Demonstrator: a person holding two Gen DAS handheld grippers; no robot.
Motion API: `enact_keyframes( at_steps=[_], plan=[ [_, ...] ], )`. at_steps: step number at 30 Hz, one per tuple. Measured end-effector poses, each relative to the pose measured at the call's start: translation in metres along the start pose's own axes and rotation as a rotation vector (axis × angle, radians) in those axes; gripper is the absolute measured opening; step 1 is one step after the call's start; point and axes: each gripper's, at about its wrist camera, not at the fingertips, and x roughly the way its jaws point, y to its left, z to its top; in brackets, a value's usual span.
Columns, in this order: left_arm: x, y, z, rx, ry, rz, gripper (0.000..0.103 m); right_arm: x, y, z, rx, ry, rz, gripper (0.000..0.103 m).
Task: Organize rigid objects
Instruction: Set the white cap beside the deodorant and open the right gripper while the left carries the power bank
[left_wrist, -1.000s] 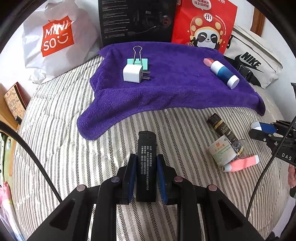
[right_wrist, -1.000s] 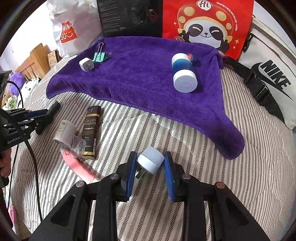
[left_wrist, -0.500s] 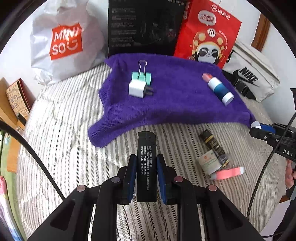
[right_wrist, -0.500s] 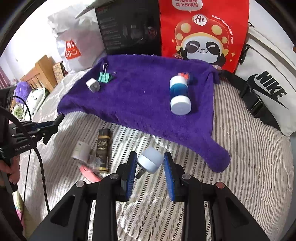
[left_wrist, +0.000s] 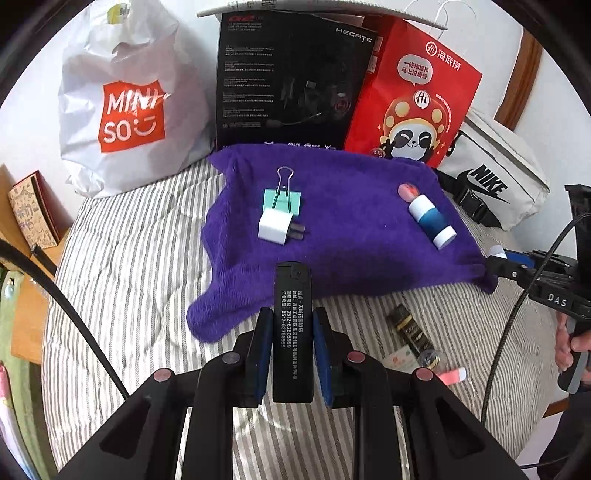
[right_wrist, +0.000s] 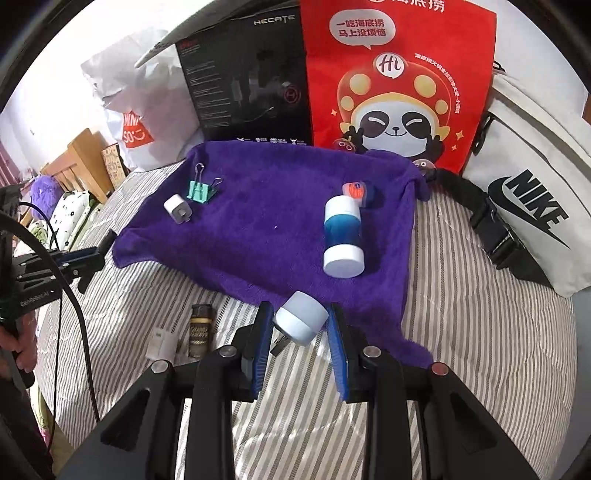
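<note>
My left gripper (left_wrist: 292, 317) is shut on a black lighter (left_wrist: 292, 325) and holds it above the striped bed, in front of the purple towel (left_wrist: 351, 254). My right gripper (right_wrist: 300, 314) is shut on a pale blue round cap piece (right_wrist: 301, 320) over the towel's near edge (right_wrist: 258, 229). On the towel lie a white charger plug (left_wrist: 275, 228), a teal binder clip (left_wrist: 282, 197) and a blue-and-white cylinder (left_wrist: 430, 220). The same cylinder (right_wrist: 343, 236), plug (right_wrist: 177, 208) and clip (right_wrist: 201, 190) show in the right wrist view.
On the striped bedding lie a dark sachet (right_wrist: 200, 328), a small white box (right_wrist: 160, 343) and a pink tube (left_wrist: 452, 376). Behind the towel stand a MINISO bag (left_wrist: 129, 107), a black box (left_wrist: 291, 77), a red panda bag (left_wrist: 413, 99) and a white Nike bag (left_wrist: 495, 177).
Both grippers have risen and pulled back with their objects still held; the towel and loose items look smaller and farther. The right gripper now sits over the towel's near edge.
</note>
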Motion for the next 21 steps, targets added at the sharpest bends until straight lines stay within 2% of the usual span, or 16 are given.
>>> enact_keyframes(
  at_steps=[9, 21],
  plan=[
    [0.021, 0.006, 0.022, -0.018, 0.01, -0.024, 0.021, 0.036, -0.013, 0.019, 0.021, 0.061, -0.015, 0.029],
    [0.041, 0.011, 0.038, -0.013, 0.023, -0.041, 0.021, 0.081, -0.026, 0.026, 0.035, 0.165, -0.042, 0.029]
  ],
)
